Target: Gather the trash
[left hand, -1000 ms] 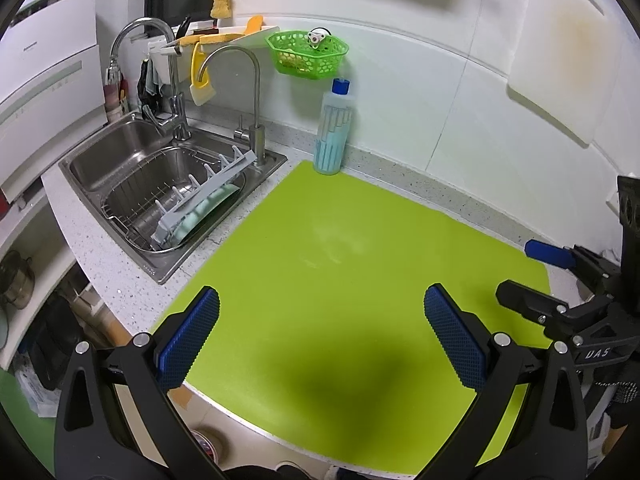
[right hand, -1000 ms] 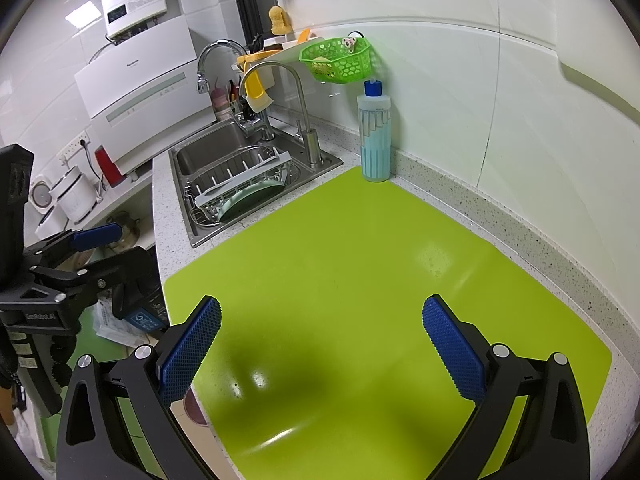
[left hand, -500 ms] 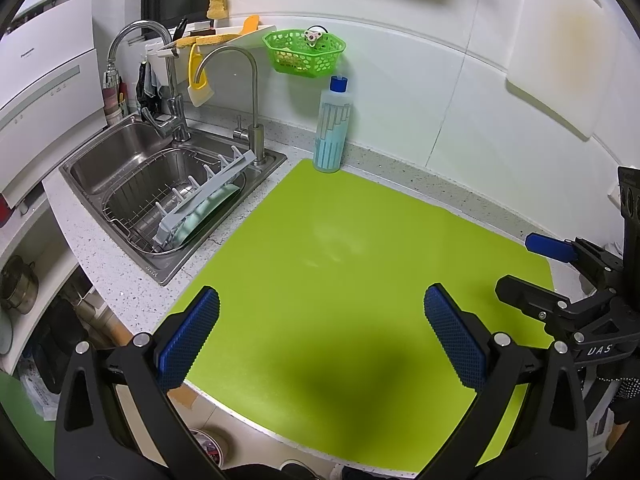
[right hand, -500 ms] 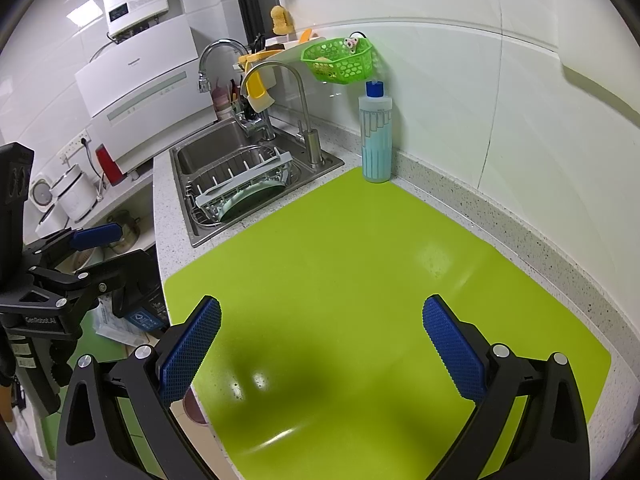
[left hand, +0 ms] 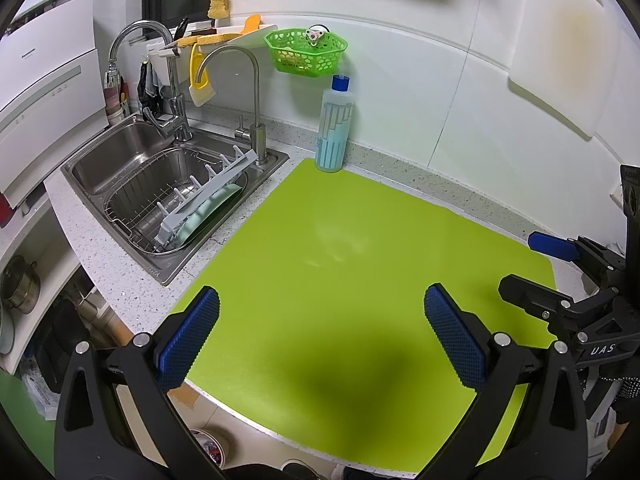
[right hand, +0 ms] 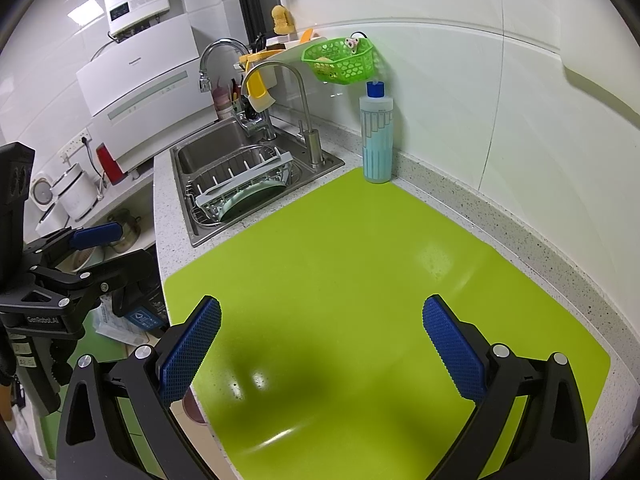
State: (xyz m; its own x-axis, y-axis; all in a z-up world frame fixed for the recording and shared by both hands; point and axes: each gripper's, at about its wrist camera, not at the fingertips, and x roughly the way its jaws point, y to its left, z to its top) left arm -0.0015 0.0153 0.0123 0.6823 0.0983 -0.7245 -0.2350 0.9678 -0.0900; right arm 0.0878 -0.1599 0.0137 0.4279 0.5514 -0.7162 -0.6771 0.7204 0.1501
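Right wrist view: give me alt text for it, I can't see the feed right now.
The right gripper hangs open and empty over a bare lime-green mat on a speckled counter. Beyond the mat's far edge a blue-capped bottle stands by the wall, with a sink holding a dish rack to its left. The left gripper shows at the left edge, off the counter.

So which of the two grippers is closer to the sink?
Left. The left gripper hangs over the mat's edge on the side of the sink; the right gripper is farther along the green mat, away from it.
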